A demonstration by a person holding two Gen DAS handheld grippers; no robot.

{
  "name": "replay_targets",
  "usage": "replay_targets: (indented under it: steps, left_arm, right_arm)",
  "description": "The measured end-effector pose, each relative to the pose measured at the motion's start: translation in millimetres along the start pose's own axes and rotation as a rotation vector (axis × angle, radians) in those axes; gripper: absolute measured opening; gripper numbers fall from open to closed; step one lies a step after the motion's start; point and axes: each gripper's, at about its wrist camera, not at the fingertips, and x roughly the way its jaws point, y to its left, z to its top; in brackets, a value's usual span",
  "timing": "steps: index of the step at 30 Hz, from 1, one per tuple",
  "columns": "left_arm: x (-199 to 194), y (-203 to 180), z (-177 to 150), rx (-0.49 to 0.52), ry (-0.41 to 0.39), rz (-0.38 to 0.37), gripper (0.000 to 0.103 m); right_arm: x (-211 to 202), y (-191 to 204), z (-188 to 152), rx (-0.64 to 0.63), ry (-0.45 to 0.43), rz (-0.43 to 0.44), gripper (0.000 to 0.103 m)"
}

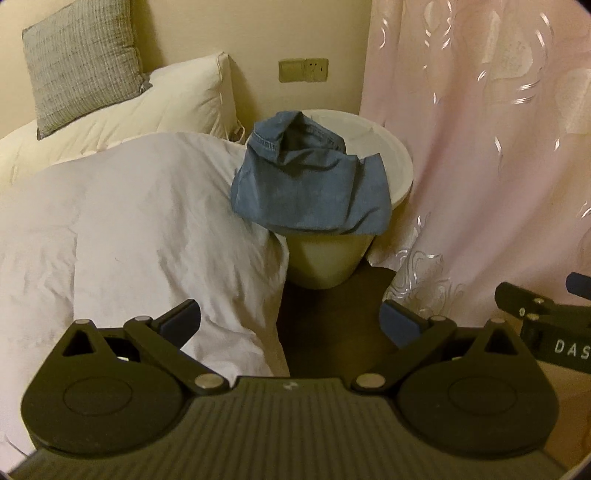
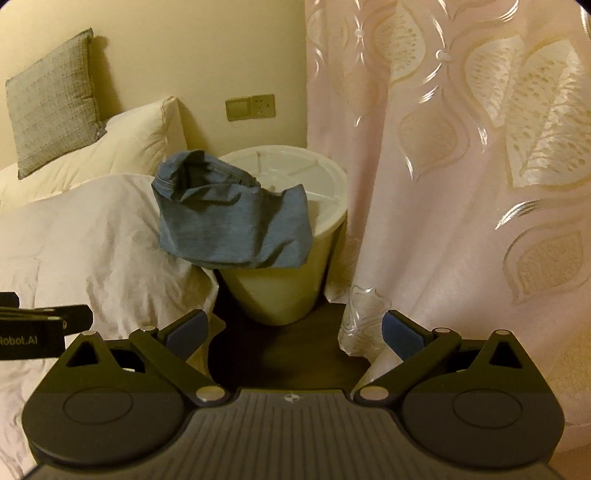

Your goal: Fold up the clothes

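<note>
Cream wall (image 1: 295,33), pink patterned curtain (image 1: 480,147), white-quilted bed (image 1: 129,221), dark floor (image 1: 325,306).

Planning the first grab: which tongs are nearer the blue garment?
Left, slightly, as far as I can tell. The left tongs sit almost straight below the garment; the right tongs sit off to its right. Both are open and well short of it.

a bedroom in a home: a bed (image 1: 110,229) under a rumpled white duvet, cream pillows (image 1: 177,103) and a grey cushion (image 1: 81,62) against the wall, a wall socket (image 1: 303,70) beside them, a pink patterned curtain (image 1: 480,147) along the side.
</note>
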Motion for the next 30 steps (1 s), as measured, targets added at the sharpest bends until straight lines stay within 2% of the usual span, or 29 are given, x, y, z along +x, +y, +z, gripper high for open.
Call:
replay_targets:
  steps: [8, 15, 30]
  left_arm:
    - [8.8, 8.5, 5.7, -0.021, 0.003, 0.003, 0.102]
    - [3.3, 16.8, 4.8, -0.032, -0.007, 0.039, 0.102]
    - [17.9, 12.4, 18.0, -0.024, 0.032, -0.002, 0.102]
  right_arm:
    - [15.8, 6.6, 14.4, -0.019, 0.002, 0.022, 0.103]
    - [22.9, 20.5, 22.3, -0.043, -0.004, 0.05, 0.103]
    - [34.8, 17.6, 29.6, -0.052, 0.009, 0.046, 0.103]
